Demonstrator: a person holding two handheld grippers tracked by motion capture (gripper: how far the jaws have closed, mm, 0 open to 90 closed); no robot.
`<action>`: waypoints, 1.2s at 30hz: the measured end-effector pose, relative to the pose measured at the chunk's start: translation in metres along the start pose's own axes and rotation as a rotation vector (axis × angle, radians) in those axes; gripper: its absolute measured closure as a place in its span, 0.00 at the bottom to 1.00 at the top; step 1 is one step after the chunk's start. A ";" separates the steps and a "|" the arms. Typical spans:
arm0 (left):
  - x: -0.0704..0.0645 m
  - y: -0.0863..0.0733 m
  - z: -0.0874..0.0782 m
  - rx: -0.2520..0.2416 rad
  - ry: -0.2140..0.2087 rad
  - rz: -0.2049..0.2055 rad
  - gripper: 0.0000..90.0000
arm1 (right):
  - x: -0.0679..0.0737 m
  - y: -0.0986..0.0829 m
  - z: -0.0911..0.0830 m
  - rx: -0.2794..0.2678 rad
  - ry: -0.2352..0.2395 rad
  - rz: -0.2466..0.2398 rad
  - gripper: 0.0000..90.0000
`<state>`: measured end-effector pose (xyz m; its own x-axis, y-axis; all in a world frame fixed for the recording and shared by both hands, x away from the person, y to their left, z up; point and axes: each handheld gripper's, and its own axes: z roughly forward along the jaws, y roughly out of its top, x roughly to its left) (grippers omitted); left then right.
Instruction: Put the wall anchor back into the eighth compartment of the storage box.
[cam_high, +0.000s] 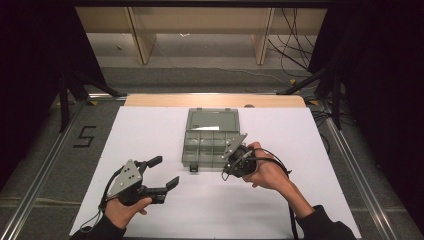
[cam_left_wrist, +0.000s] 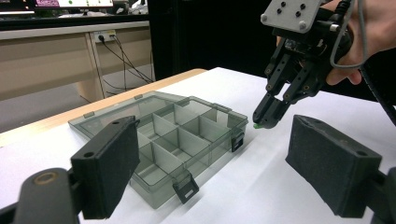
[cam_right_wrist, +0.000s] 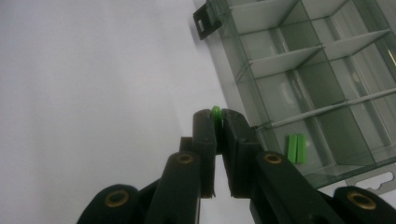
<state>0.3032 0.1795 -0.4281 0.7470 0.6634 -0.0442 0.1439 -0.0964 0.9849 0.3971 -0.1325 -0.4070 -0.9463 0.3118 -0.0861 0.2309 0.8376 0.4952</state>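
right gripper (cam_right_wrist: 216, 122) pinching a small green piece (cam_right_wrist: 215, 112), mostly hidden between its jaws, beside the compartment box (cam_right_wrist: 299, 84), left gripper (cam_left_wrist: 210, 163) gaping wide

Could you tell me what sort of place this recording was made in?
Probably a lab recording station: a white-covered table ringed by black curtains, loose cables on the floor, and a bench with lit monitors. The right gripper pinches a small green piece beside a compartment box.

Small green piece (cam_right_wrist: 215, 112) pinched beside open organizer box (cam_right_wrist: 327, 70).
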 end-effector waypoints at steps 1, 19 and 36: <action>0.000 0.000 0.000 0.000 0.000 0.000 0.18 | -0.001 0.000 -0.001 -0.003 -0.001 0.004 0.94; 0.000 0.000 0.000 0.002 0.001 0.000 0.18 | -0.026 -0.012 -0.005 -0.101 -0.088 0.111 0.94; 0.000 0.000 0.000 0.002 0.001 0.000 0.18 | -0.045 -0.017 0.008 -0.108 -0.154 0.177 0.94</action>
<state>0.3035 0.1793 -0.4285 0.7462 0.6642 -0.0440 0.1451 -0.0979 0.9846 0.4377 -0.1573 -0.4183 -0.8459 0.5205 -0.1162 0.3562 0.7136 0.6032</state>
